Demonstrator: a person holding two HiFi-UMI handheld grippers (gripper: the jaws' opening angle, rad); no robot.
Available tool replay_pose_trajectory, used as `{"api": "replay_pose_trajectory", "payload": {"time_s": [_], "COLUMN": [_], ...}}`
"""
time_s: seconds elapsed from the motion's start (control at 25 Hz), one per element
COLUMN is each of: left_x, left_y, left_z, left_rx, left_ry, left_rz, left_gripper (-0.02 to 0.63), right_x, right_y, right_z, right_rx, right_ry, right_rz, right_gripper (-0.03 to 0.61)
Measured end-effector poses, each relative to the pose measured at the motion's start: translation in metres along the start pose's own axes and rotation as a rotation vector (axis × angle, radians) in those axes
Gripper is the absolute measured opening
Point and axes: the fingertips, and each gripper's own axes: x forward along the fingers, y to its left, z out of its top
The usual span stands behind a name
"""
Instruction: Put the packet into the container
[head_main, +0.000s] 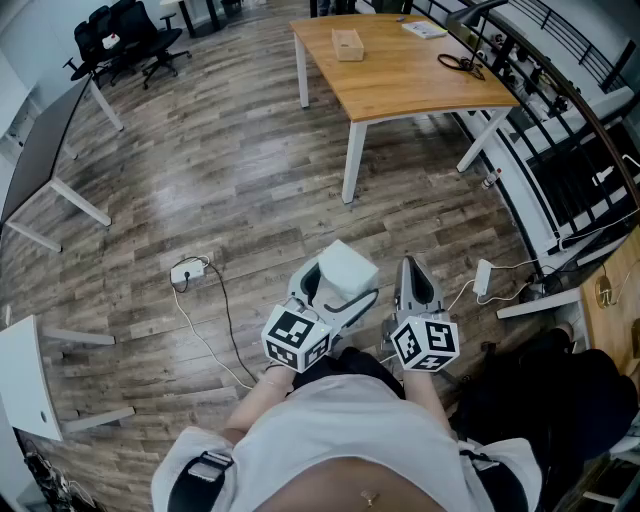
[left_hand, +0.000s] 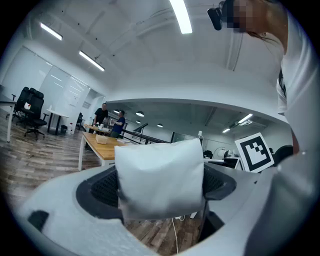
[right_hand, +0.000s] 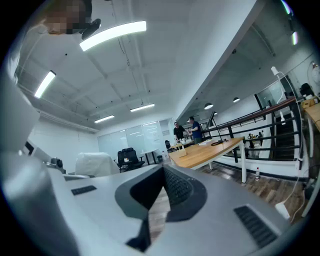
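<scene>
the left gripper (head_main: 335, 290) is held near level at the person's waist, with the packet (left_hand: 160, 175) between its jaws. it is a plump white pillow-shaped pouch. the jaws stand wide apart because the packet is bulky. their dark pads press on its two sides, so it sits upright and square between them, off the wooden floor (head_main: 200, 180). a side grip like this probably leaves the packet's lower end free to go into an opening first.

the right gripper (head_main: 413, 272) is just beside the left one and also level. its jaws are closed together with nothing between them, so it looks to be a spare hand kept out of the way for now.

both grippers are tucked close to the body, which suits carrying more than placing. the only table (head_main: 400, 80) with things on it is well ahead across the floor. a small tan box (head_main: 348, 44) sits near its far edge. that may be the container, but i can't tell from here whether it is open. if it is, the packet is well apart from it, and the whole approach and drop are yet to be done.

a white power strip (head_main: 188, 270) with its cable lies on the floor to the left of the straight path, worth stepping clear of.
</scene>
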Motion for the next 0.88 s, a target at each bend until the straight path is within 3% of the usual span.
{"api": "replay_pose_trajectory", "payload": {"time_s": [0.88], "left_x": [-0.015], "left_y": [0.002], "left_z": [-0.002], "left_rx": [0.007], "left_ry": [0.001], "left_rz": [-0.047], "left_gripper": [0.483], "right_x": [-0.006], "right_y": [0.024], "right_z": [-0.008], "right_rx": [0.012], "right_ry": [-0.025], "right_rz": [0.001], "right_gripper": [0.011]}}
